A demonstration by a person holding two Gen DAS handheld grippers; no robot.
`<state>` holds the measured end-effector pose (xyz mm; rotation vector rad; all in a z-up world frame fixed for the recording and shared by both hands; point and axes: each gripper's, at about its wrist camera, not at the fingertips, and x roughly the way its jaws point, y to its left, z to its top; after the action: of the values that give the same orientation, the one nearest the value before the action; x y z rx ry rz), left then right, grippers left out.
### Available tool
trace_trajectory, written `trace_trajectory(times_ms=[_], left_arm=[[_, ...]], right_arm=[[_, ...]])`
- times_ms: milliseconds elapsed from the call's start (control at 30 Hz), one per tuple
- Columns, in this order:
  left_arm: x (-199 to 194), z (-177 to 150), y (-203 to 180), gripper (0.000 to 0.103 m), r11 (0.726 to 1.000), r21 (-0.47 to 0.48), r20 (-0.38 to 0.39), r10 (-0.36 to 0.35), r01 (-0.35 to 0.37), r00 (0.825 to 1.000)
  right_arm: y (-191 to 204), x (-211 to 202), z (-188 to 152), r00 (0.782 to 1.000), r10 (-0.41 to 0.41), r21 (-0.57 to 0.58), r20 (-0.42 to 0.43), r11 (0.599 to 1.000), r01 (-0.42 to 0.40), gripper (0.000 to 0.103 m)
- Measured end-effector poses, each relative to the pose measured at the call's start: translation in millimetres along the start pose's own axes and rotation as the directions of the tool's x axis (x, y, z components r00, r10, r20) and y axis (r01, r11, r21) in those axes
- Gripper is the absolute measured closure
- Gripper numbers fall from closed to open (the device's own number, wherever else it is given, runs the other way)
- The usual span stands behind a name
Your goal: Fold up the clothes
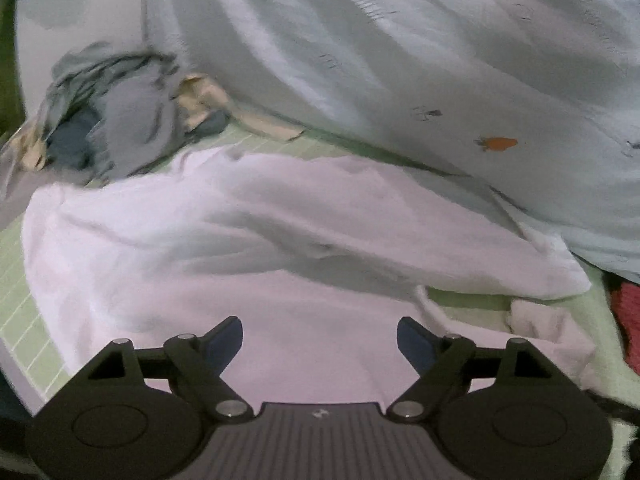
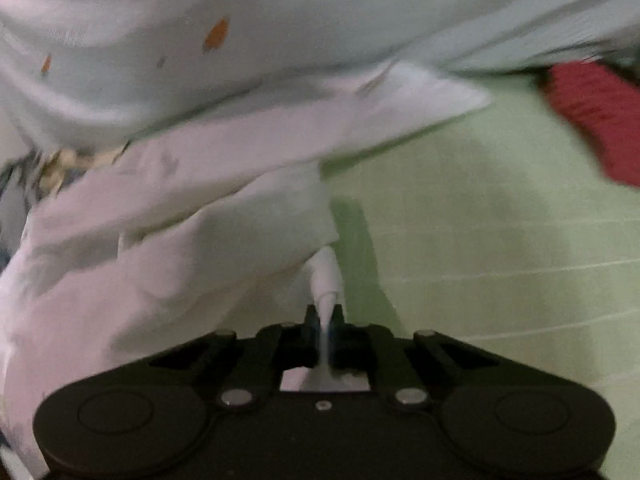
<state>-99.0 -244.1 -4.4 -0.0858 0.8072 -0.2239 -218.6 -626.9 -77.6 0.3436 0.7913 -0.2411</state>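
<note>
A white garment (image 1: 248, 240) lies crumpled on the green gridded mat (image 1: 24, 312). My left gripper (image 1: 320, 340) is open just above its near part, with nothing between the fingers. In the right wrist view my right gripper (image 2: 325, 326) is shut on a thin edge of the white garment (image 2: 168, 248), which rises from the jaws and spreads to the left. The green mat (image 2: 500, 240) shows bare to the right of it.
A pale blue blanket with orange carrot prints (image 1: 420, 60) is heaped behind the garment; it also fills the top of the right wrist view (image 2: 240, 32). A pile of grey and blue clothes (image 1: 116, 120) lies at the back left. A red cloth (image 2: 592, 116) lies at the right.
</note>
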Motion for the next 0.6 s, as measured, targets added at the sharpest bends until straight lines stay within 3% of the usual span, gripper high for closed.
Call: trace_trajectory(times_ms=[67,133,200,300,367,433,500,600], left_arm=[[3,2,-11,0.018,0.999,0.043,0.003,-0.007,0.007,1.000],[9,-1,-20,0.018,0.998,0.056,-0.014,-0.015,0.015,1.000],[15,-6,-28,0.018,0.998,0.056,-0.050,-0.030,0.033,0.998],[16,-15,-35,0.018,0.995,0.080,-0.091,-0.043,0.051,0.995],[10,-20,-36,0.018,0.993,0.107,-0.089,-0.042,0.051,0.995],[4,-23,-32,0.017,0.991,0.127,-0.084,-0.026,0.036,0.996],[2,-25,-25,0.017,0.992,0.126,-0.088,-0.001,0.012,0.996],[1,-24,-14,0.017,0.994,0.103,-0.097,0.031,-0.021,0.995]], right_arm=[[-3,-40,4,0.994,-0.048,0.006,0.097,0.999,0.048,0.099],[0,-88,3,0.975,-0.101,-0.034,0.200,0.993,0.110,0.098],[0,-112,-5,0.959,-0.168,-0.061,0.229,0.980,0.187,0.094],[-12,-85,-30,0.956,-0.279,-0.132,0.093,0.948,0.289,0.073],[-27,-70,-46,0.948,-0.319,-0.079,0.013,0.944,0.319,0.070],[-41,-70,-57,0.949,-0.315,0.009,-0.003,0.949,0.315,0.057],[-53,-72,-61,0.941,-0.338,0.086,0.013,0.938,0.336,0.036],[-75,-68,-66,0.916,-0.400,0.178,0.011,0.902,0.392,0.027]])
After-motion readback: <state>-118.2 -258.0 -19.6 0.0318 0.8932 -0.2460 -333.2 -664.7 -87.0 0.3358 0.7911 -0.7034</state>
